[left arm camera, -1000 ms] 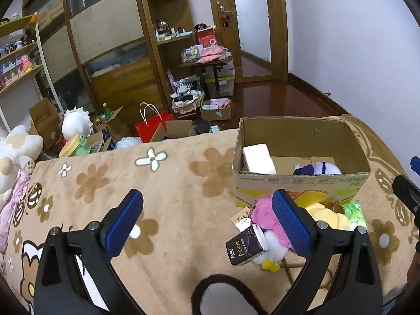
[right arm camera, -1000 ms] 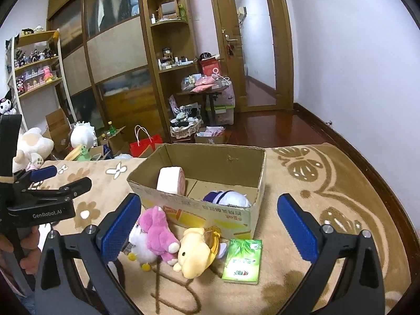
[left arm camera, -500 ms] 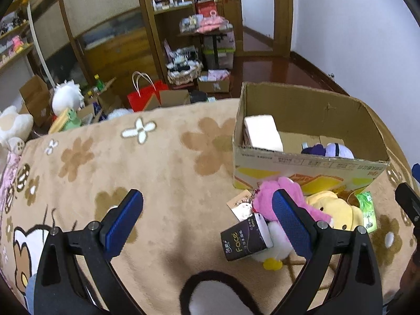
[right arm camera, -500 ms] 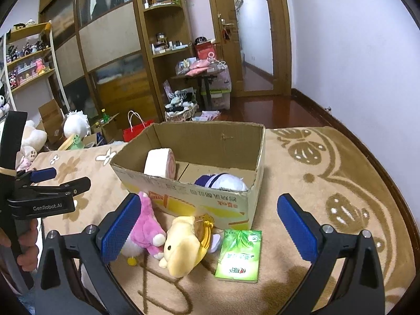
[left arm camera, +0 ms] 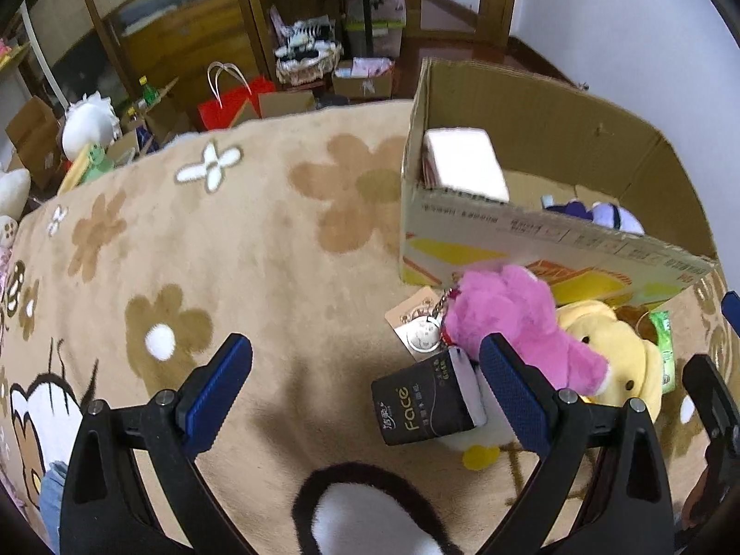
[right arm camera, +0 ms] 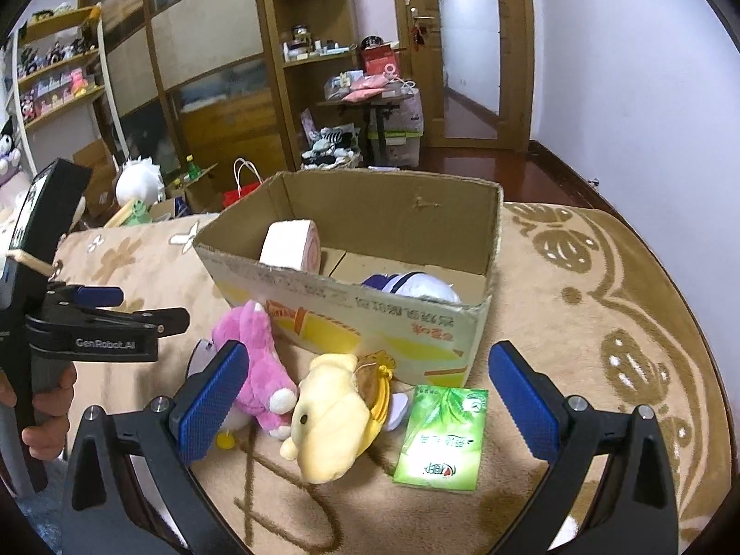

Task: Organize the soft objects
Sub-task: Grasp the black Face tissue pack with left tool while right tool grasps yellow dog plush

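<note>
A cardboard box [left arm camera: 545, 249] [right arm camera: 370, 319] stands on the beige rug and holds a white roll [left arm camera: 462, 164] [right arm camera: 291, 247] and a purple-white plush [right arm camera: 411, 284]. In front of it lie a pink plush [left arm camera: 513, 319] [right arm camera: 259, 360], a yellow plush [left arm camera: 610, 351] [right arm camera: 333, 416], a black tissue pack [left arm camera: 423, 409] and a green tissue pack [right arm camera: 444, 434]. My left gripper [left arm camera: 365, 384] is open and empty, low over the rug beside the black pack. My right gripper [right arm camera: 370, 397] is open and empty, above the yellow plush.
The rug [left arm camera: 231, 254] has flower patterns. Behind it are wooden shelves [right arm camera: 300, 55], a red bag [left arm camera: 226, 101], cartons and a white plush [left arm camera: 88, 120] on the floor. A doorway [right arm camera: 467, 46] is at the back right.
Both grippers have moved forward and lower toward the toys in front of the box. Both stay open and empty.
</note>
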